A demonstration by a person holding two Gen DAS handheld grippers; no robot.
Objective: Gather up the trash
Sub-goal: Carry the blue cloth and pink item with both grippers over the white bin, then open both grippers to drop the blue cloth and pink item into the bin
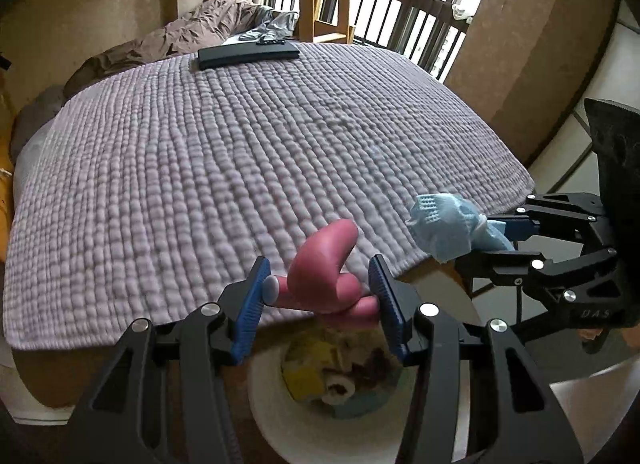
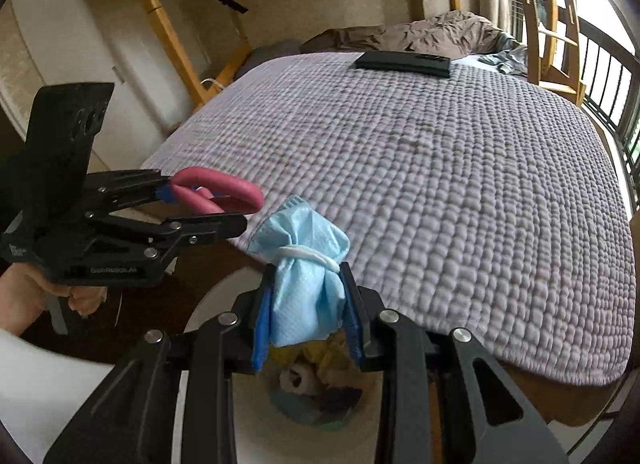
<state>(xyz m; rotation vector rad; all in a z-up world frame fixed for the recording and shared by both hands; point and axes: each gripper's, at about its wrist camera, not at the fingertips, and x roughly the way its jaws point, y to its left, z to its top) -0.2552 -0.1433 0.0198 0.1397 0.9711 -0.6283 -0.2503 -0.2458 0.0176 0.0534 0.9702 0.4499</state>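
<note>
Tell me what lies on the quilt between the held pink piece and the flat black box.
Nothing: in the left wrist view, only bare lilac knobbly quilt stretches from the bent pink foam piece to the flat black rectangular box.

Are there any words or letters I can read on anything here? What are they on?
"DAS": pale letters on the black body of the right gripper, left wrist view; more may be cut off.
Pale lettering on the body of the left gripper, right wrist view: too blurred to read.
Black box on the bed: no readable text.
</note>
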